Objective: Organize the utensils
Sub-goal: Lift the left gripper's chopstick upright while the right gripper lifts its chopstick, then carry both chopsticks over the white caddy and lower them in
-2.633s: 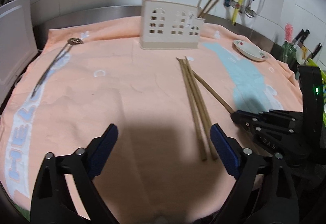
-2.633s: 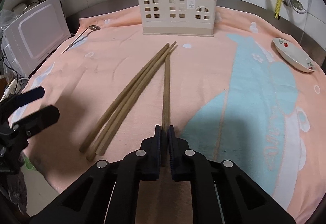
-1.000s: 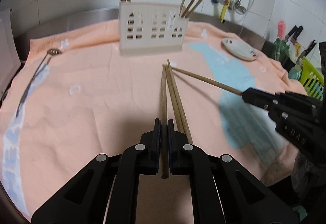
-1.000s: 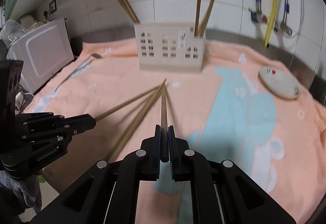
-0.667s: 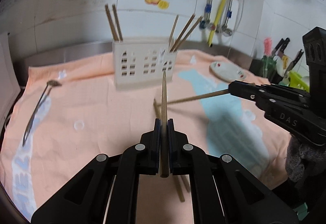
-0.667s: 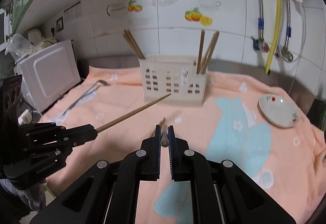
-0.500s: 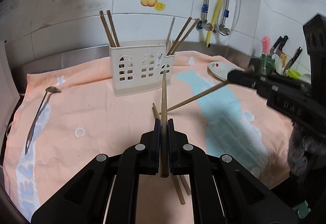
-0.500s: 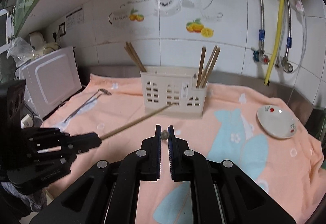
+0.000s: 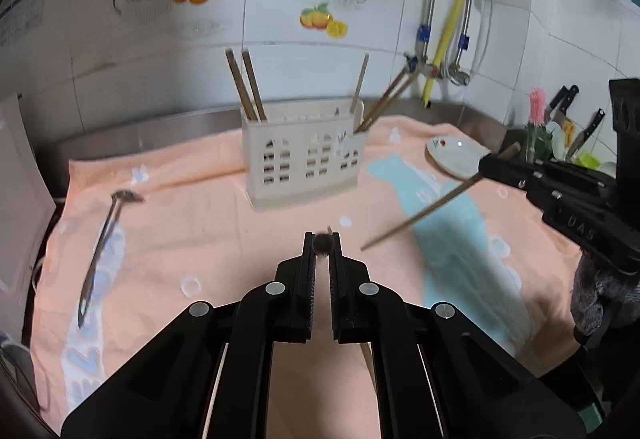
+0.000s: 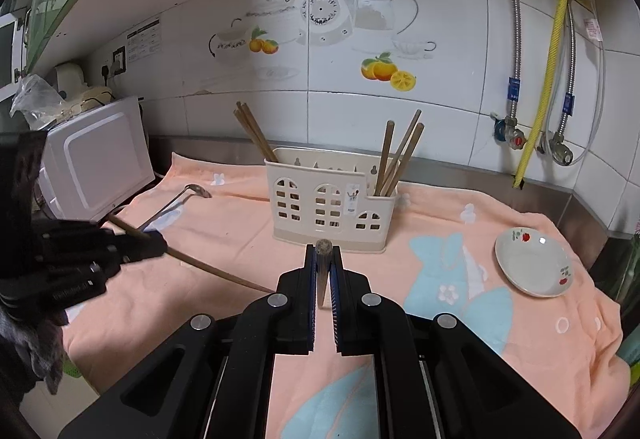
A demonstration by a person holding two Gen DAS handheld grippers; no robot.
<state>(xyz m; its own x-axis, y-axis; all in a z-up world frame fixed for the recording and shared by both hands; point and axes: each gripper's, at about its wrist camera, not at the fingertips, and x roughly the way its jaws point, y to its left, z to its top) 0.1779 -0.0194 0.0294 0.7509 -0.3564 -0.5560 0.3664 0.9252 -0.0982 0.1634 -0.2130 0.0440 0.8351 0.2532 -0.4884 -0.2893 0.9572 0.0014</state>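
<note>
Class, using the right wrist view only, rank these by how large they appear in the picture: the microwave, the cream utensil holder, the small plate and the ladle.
1. Utensil holder and microwave: they look alike, and the microwave is partly hidden, so unranked.
2. Plate.
3. Ladle, thin and partly hidden.

This is apparent size only; distance from the camera differs.

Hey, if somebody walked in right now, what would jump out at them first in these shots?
Probably both tongs up off the peach towel, each shut on one wooden chopstick: the left tongs and the right tongs. Straight ahead stands the cream utensil holder, chopsticks already poking from both its ends. A ladle lies at the towel's left, a small dish at its right.
</note>
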